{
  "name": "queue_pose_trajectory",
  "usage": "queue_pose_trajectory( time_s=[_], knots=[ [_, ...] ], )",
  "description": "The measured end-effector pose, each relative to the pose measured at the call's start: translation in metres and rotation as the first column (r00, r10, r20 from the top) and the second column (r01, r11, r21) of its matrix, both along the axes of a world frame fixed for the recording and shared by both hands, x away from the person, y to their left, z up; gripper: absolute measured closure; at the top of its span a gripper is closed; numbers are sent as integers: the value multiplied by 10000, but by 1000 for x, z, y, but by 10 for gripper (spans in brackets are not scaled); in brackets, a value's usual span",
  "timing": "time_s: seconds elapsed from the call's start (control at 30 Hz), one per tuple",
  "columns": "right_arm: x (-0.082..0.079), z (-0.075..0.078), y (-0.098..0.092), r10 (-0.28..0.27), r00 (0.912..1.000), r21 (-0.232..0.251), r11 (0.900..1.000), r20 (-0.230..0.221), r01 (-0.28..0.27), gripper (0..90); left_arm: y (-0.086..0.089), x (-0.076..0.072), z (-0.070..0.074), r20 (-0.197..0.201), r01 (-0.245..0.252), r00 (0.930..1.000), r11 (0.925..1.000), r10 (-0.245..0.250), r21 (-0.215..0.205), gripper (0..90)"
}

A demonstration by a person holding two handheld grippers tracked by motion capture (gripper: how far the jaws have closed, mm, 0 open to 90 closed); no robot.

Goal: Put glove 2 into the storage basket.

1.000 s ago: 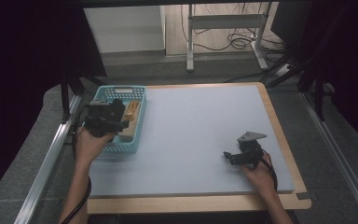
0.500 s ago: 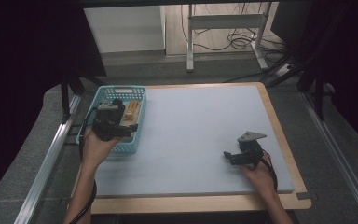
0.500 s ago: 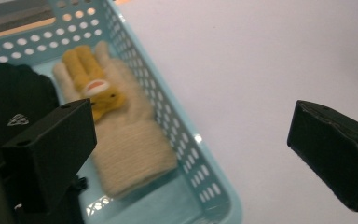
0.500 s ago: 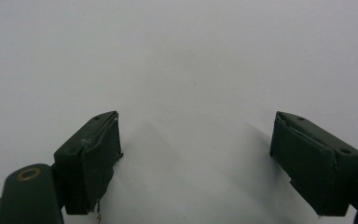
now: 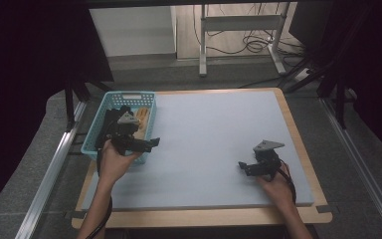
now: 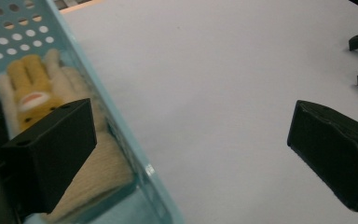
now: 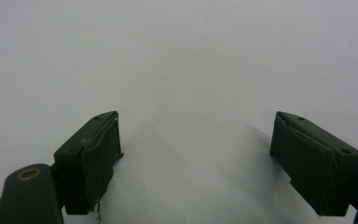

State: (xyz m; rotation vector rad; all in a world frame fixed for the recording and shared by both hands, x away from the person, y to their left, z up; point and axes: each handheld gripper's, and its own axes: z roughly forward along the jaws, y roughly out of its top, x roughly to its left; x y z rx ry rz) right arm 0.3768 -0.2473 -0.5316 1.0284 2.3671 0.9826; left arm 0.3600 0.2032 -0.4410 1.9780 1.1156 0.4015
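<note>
Grey carpet and dark curtains surround a wooden desk (image 5: 298, 144) covered by a pale blue-grey mat (image 5: 214, 139). Behind it stands a metal frame with loose cables on the floor.

At the mat's far left corner sits a light blue plastic basket (image 5: 97, 130) with perforated walls. Inside it lies a cream knitted glove (image 6: 98, 163) with a yellow patch bearing a small face; in the left gripper view the glove rests against the basket's near wall, partly hidden behind one black jaw. Something dark also lies in the basket, too unclear to identify.

A person's forearms come in from the bottom edge of the high view. The left tongs (image 5: 151, 144), held in the left hand (image 5: 113, 162), hover at the basket's near right corner, the jaws pointing out over the mat. In the left gripper view (image 6: 191, 154) the two jaws stand wide apart with nothing between them, one over the basket and the glove, the other over bare mat.

The right tongs (image 5: 243, 167), held in the right hand (image 5: 274, 186), sit low over the mat near its right front, well apart from the basket. In the right gripper view (image 7: 196, 154) the jaws are spread wide, with nothing between them.
</note>
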Motion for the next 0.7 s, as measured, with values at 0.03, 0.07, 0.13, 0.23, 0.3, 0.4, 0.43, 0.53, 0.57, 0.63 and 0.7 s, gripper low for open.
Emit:
queue_pose_trajectory(
  time_s=[0.03,0.07,0.13,0.23,0.3,0.4,0.43,0.53,0.57,0.63,0.7],
  knots=[
    [0,0,0,-1,10000,4,10000,-6,1,158,-2,0,-1,-40,45,10000,10000,-44,11,18],
    [0,0,0,-4,10000,6,10000,-9,4,158,-3,-1,-1,-66,77,9999,10000,-77,15,18],
    [0,0,0,-7,10000,6,10000,-10,7,158,-8,-2,-4,-52,181,9998,9998,-181,-30,18],
    [0,0,0,-1,10000,5,10000,-8,1,158,-14,-3,-7,-40,314,9995,9994,-315,-128,18],
    [0,0,0,-4,10000,5,10000,-7,4,158,-17,-4,-9,-21,389,9992,9991,-389,-175,18],
    [0,0,0,-4,10000,3,10000,-11,4,158,-23,-5,-13,0,548,9985,9983,-548,-184,18],
    [0,0,0,-1,10000,12,10000,-16,1,158,-25,-6,-14,-9,564,9984,9982,-564,-222,18],
    [0,0,0,-6,10000,12,10000,-14,6,158,-30,-7,-18,-32,683,9976,9971,-685,-331,19],
    [0,0,0,-6,10000,13,10000,-15,6,158,-31,-7,-20,-6,769,9970,9965,-769,-334,18],
    [0,0,0,-11,10000,19,10000,-15,11,158,-35,-9,-23,6,835,9965,9958,-835,-368,18],
    [0,0,0,-13,10000,21,10000,-17,13,158,-37,-10,-25,16,926,9957,9948,-927,-417,18]
  ],
)
